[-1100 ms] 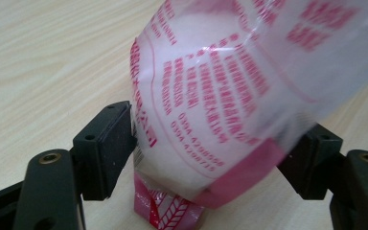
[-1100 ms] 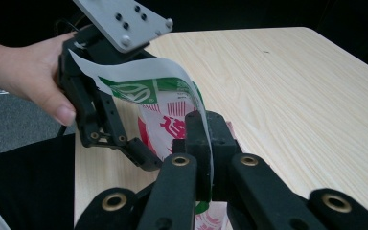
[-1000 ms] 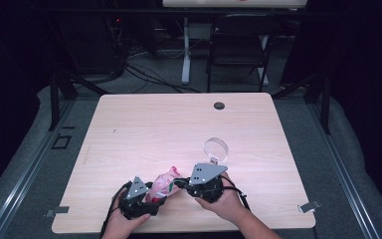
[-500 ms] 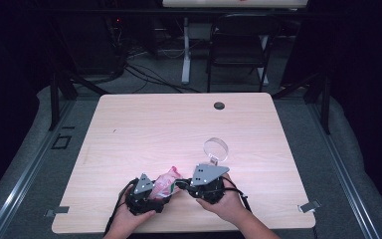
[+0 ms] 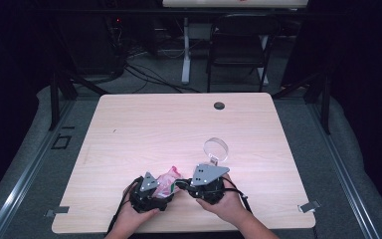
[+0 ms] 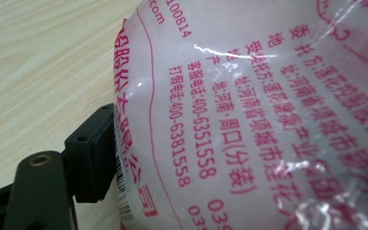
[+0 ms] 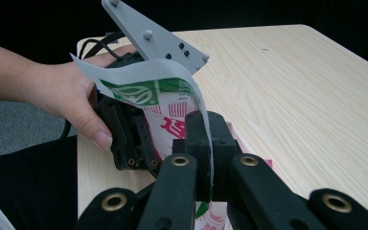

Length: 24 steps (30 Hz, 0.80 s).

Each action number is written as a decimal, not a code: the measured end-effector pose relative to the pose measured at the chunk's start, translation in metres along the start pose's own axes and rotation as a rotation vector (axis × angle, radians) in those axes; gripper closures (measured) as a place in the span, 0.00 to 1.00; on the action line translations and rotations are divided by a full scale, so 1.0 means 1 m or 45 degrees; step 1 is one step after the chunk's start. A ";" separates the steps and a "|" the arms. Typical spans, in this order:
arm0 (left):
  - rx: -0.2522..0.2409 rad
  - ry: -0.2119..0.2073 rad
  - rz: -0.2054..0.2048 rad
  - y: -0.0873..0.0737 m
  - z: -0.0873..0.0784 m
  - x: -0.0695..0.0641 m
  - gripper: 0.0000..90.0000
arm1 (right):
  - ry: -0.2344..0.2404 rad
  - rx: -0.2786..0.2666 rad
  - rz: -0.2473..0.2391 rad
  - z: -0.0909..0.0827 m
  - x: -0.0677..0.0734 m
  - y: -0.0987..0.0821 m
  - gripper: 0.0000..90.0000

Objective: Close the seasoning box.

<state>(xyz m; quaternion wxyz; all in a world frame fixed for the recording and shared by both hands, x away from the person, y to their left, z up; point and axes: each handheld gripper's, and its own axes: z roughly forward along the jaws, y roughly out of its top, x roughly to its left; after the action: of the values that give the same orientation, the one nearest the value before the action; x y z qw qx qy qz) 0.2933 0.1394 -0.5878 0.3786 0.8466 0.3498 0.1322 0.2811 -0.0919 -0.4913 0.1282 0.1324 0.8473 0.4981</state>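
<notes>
Stretching left to right at the near counter edge, a printed plastic packet is pinched shut by the right tool, while the left tool is clamped on its other end.

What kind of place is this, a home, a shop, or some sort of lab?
Probably a lab or recording workspace: a bare wooden table framed by black stands, cables on the floor, a folding chair, dark surroundings.

Pale wooden table on grey floor, dark folding chair and tangled cables behind.
</notes>
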 end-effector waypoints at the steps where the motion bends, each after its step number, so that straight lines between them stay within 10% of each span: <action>1: 0.008 -0.002 -0.003 0.000 0.000 0.000 0.25 | -0.003 0.002 -0.003 0.000 0.000 0.000 1.00; 24: 0.017 0.045 0.014 0.000 0.001 -0.002 0.34 | -0.009 -0.001 -0.006 -0.001 0.000 0.001 1.00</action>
<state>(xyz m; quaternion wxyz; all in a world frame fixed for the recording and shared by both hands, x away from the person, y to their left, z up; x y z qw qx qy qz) 0.2921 0.1373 -0.5881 0.3659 0.8486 0.3527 0.1470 0.2804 -0.0920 -0.4904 0.1323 0.1319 0.8470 0.4977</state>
